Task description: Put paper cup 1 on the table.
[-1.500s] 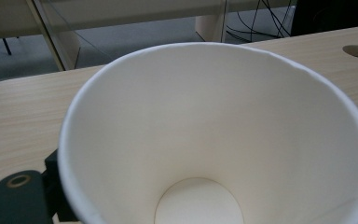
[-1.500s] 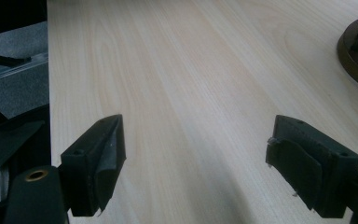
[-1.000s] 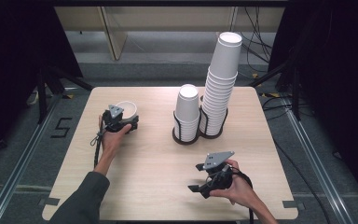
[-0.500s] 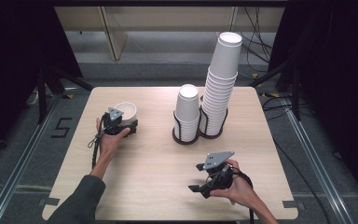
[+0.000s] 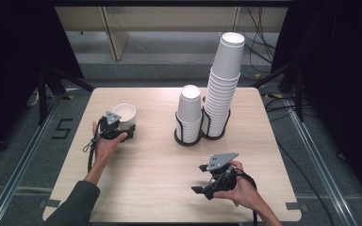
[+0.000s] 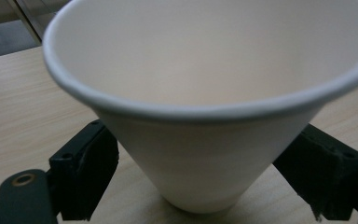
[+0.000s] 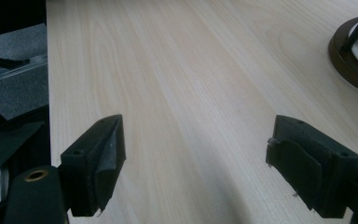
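Paper cup (image 6: 205, 116) between my left gripper's (image 5: 118, 134) pads, low on its tapered wall, near the table's (image 5: 146, 165) left edge. My jaws have just been closing and now press its sides. It looks light, thin and easily crushed, a bit slick, so I judge a gentle hold near the stiffer base safest. My right gripper (image 7: 200, 158) hangs wide apart over bare wood, well clear of the two cup stacks (image 5: 207, 113)
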### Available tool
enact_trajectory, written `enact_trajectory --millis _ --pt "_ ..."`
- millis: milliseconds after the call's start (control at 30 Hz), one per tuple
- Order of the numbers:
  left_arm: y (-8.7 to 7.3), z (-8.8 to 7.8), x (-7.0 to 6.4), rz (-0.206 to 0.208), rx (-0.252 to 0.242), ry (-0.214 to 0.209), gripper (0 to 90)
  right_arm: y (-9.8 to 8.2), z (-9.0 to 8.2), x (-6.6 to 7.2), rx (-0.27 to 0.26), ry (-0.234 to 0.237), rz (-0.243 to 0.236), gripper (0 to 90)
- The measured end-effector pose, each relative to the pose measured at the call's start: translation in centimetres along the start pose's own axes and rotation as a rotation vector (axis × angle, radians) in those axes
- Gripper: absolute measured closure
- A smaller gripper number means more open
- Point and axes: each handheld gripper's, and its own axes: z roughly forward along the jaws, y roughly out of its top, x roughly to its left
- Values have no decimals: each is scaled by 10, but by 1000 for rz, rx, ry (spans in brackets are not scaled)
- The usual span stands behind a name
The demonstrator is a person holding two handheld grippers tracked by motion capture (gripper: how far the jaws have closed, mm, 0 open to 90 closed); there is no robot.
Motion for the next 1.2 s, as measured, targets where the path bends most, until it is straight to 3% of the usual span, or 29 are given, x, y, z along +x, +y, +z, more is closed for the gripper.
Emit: enact_trajectory --millis 167,200,433,500,633,800,1033,1133,1200 --pt "-3 -7 -1 -11 0 3 144 0 -1 0 1 3 8 193" --pt "-4 -9 0 -10 8 2 144 -1 -2 2 7 1 31 193" --pt "-8 -29 0 -52 0 15 145 -1 -2 -1 -8 0 -5 193" --pt "-9 -34 1 -70 -3 20 144 -1 -2 0 -3 -1 8 193" --pt "-12 -44 0 -59 -14 18 145 -1 -3 0 -4 -1 11 193" --pt "-14 -61 -8 -68 -46 3 145 -2 -3 -1 -8 -7 22 193" --pt "-10 -89 -26 -71 -103 -59 145 -2 -4 -1 -14 -19 18 194" --pt "-11 -103 -37 -50 -125 -80 145 -2 -5 -1 -17 -14 29 194" --pt "-14 -110 -42 -62 -132 -106 145 -2 -6 -2 -13 -20 41 194"
